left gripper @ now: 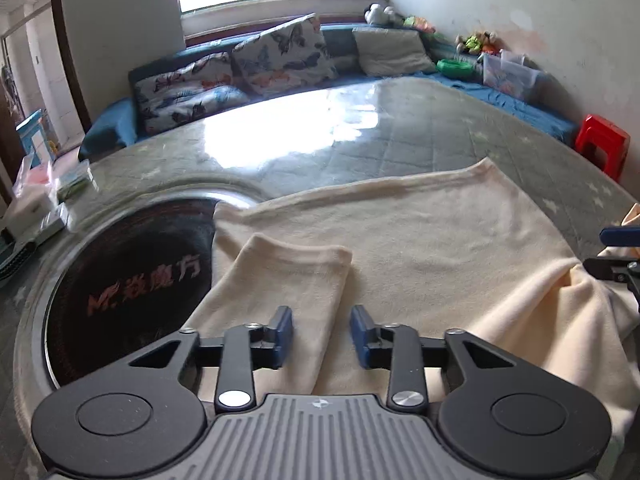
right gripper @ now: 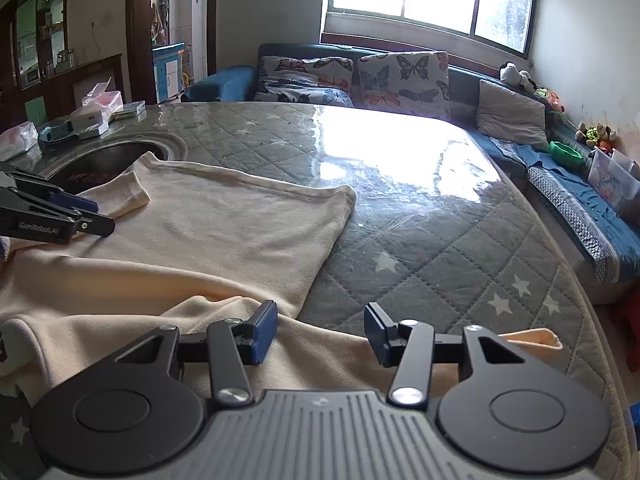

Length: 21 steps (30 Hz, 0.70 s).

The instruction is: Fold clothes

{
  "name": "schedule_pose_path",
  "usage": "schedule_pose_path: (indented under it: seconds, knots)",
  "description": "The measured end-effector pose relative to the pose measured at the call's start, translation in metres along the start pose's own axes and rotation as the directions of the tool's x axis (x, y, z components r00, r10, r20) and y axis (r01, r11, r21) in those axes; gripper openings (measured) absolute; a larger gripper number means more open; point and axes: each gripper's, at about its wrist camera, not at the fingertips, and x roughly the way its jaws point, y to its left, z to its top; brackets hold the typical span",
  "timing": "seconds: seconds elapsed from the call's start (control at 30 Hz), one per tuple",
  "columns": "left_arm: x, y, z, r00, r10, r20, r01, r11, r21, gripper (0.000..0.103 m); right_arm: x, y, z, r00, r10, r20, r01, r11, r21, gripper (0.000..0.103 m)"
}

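Observation:
A cream long-sleeved garment (left gripper: 420, 236) lies spread on the quilted table top (left gripper: 360, 148), its hem toward the far side. One sleeve (left gripper: 292, 276) is folded over the body. My left gripper (left gripper: 321, 330) hovers open just above that sleeve, nothing between its blue pads. In the right wrist view the same garment (right gripper: 224, 224) covers the left half of the table. My right gripper (right gripper: 322, 328) stands open over the other sleeve (right gripper: 328, 344), whose cuff (right gripper: 536, 338) pokes out at the right. The left gripper (right gripper: 86, 216) shows at the left edge.
A round dark hotplate (left gripper: 132, 284) with lettering is set into the table under the garment's left edge. Boxes and packets (right gripper: 92, 116) sit at the far left of the table. A blue sofa with butterfly cushions (left gripper: 280, 56) runs behind. A red stool (left gripper: 602, 144) stands at the right.

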Motion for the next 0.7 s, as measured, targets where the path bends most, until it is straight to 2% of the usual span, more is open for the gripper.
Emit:
schedule_pose_path:
  seconds: [0.03, 0.13, 0.23, 0.37, 0.47, 0.57, 0.63, 0.7]
  knots:
    - [-0.001, 0.002, 0.000, 1.000, 0.010, 0.008, -0.010, 1.000, -0.008, 0.005, 0.000, 0.000, 0.000, 1.000, -0.001, 0.000, 0.001, 1.000, -0.001, 0.049]
    - [-0.009, 0.019, -0.002, 0.999, 0.029, 0.043, -0.025, 0.996, -0.080, 0.003, 0.000, 0.001, 0.000, 1.000, -0.003, -0.001, 0.003, 1.000, -0.005, 0.049]
    - [-0.031, 0.044, -0.005, 0.993, 0.081, 0.090, -0.065, 0.984, -0.166, 0.002, 0.000, 0.002, 0.000, 1.000, -0.009, -0.001, 0.009, 1.000, -0.012, 0.050]
    - [-0.073, 0.083, -0.014, 0.974, 0.161, 0.156, -0.112, 0.953, -0.283, 0.002, -0.001, 0.003, 0.002, 1.000, -0.020, 0.000, 0.020, 1.000, -0.018, 0.050]
    - [-0.106, 0.112, -0.030, 0.953, 0.235, 0.190, -0.150, 0.914, -0.377, 0.002, -0.002, 0.004, 0.003, 1.000, -0.023, 0.004, 0.023, 1.000, -0.017, 0.050]
    - [-0.125, 0.135, -0.055, 0.934, 0.312, 0.173, -0.210, 0.872, -0.442, 0.002, -0.004, 0.005, 0.004, 1.000, -0.026, 0.008, 0.027, 0.999, -0.020, 0.050]
    - [-0.129, 0.149, -0.074, 0.933, 0.336, 0.128, -0.238, 0.844, -0.481, 0.002, -0.006, 0.007, 0.005, 1.000, -0.028, 0.013, 0.028, 0.999, -0.028, 0.050]
    - [-0.130, 0.157, -0.088, 0.933, 0.347, 0.095, -0.257, 0.828, -0.498, 0.002, -0.010, 0.009, 0.006, 1.000, -0.022, 0.021, 0.023, 0.999, -0.040, 0.050]
